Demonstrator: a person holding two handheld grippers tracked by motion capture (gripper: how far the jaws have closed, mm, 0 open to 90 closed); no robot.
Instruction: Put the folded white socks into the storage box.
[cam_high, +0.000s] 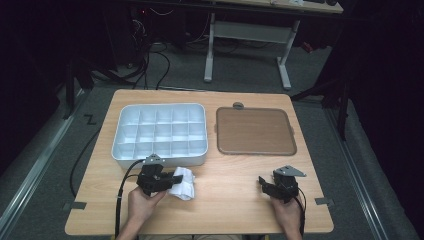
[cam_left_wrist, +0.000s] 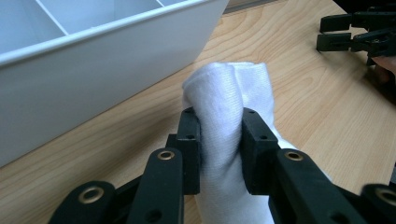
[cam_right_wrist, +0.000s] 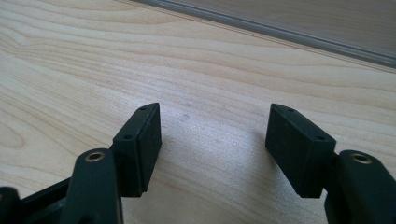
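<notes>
A folded white cloth (cam_high: 183, 183) lies on the wooden table just in front of the white compartment box (cam_high: 160, 155). My left gripper (cam_high: 172, 180) is shut on it; in the left gripper view both pads squeeze the white cloth (cam_left_wrist: 229, 107) between them, close to the box's wall (cam_left_wrist: 93, 93). My right gripper (cam_high: 262, 181) rests low at the table's front right, jaws wide apart. In the right gripper view my right gripper (cam_right_wrist: 215, 133) has only bare wood between its pads.
A brown lid (cam_high: 255, 131) with a grey rim lies flat to the right of the box, and its edge (cam_right_wrist: 280, 32) runs along the top of the right gripper view. The other gripper (cam_left_wrist: 355, 32) shows far right in the left gripper view.
</notes>
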